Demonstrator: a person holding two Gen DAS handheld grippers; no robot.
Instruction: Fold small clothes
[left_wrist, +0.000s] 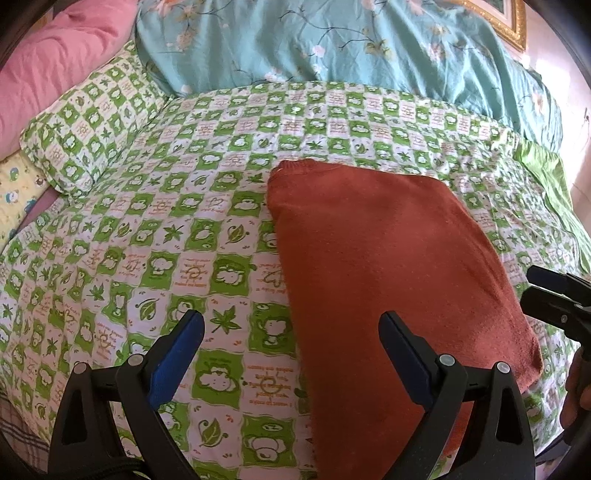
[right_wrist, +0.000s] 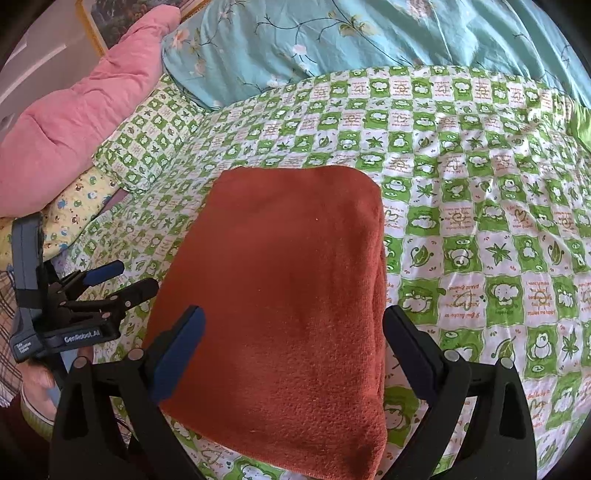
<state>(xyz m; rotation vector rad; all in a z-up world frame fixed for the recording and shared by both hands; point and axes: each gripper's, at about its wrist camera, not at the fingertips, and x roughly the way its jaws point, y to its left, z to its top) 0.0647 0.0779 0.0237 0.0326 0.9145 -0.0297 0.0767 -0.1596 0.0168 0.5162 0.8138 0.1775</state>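
A rust-red garment (left_wrist: 384, 266) lies folded into a flat rectangle on the green-and-white patterned bedsheet (left_wrist: 177, 229). It also shows in the right wrist view (right_wrist: 284, 288). My left gripper (left_wrist: 291, 325) is open and empty, hovering over the garment's left edge and the sheet. My right gripper (right_wrist: 293, 321) is open and empty, above the garment's near part. The left gripper also shows at the left of the right wrist view (right_wrist: 125, 277), open, beside the garment. Part of the right gripper shows at the right edge of the left wrist view (left_wrist: 554, 299).
A matching green patterned pillow (left_wrist: 88, 125) lies at the left, with a pink pillow (left_wrist: 55, 62) behind it. A teal floral quilt (left_wrist: 332, 44) is bunched along the back. A gold picture frame (left_wrist: 509, 22) hangs on the wall at the top right.
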